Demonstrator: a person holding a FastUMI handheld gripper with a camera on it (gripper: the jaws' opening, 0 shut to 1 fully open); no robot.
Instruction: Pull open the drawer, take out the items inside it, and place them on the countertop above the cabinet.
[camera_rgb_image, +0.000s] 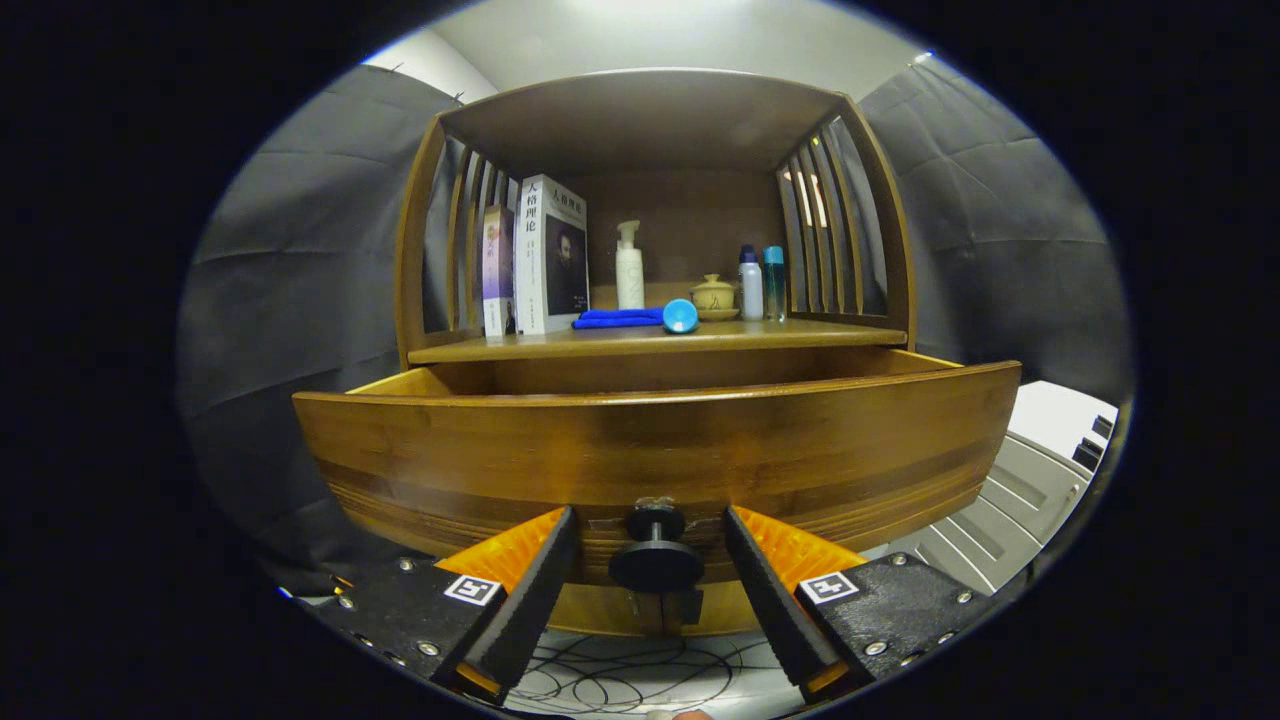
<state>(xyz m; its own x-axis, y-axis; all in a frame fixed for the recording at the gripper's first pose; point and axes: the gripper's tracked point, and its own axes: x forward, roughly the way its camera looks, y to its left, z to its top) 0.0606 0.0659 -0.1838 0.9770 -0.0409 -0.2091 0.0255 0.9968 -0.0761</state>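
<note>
The drawer (655, 450) stands pulled out of the cabinet (655, 120), its dark knob (655, 560) sitting between the fingers (650, 590) — these are spread wide, clear gaps either side, touching nothing. Above the drawer front the countertop (800, 335) carries books (550, 255), a blue cloth (618, 318), bottles (629, 265) and a small pot (713, 296) — bare wood along its front edge

Gripper (652, 575) held level, fingers (530, 590) spread wide apart, one at about 7 o'clock and the other at about 5 o'clock, both pointing forward toward 12 o'clock, pressing on nothing.
</note>
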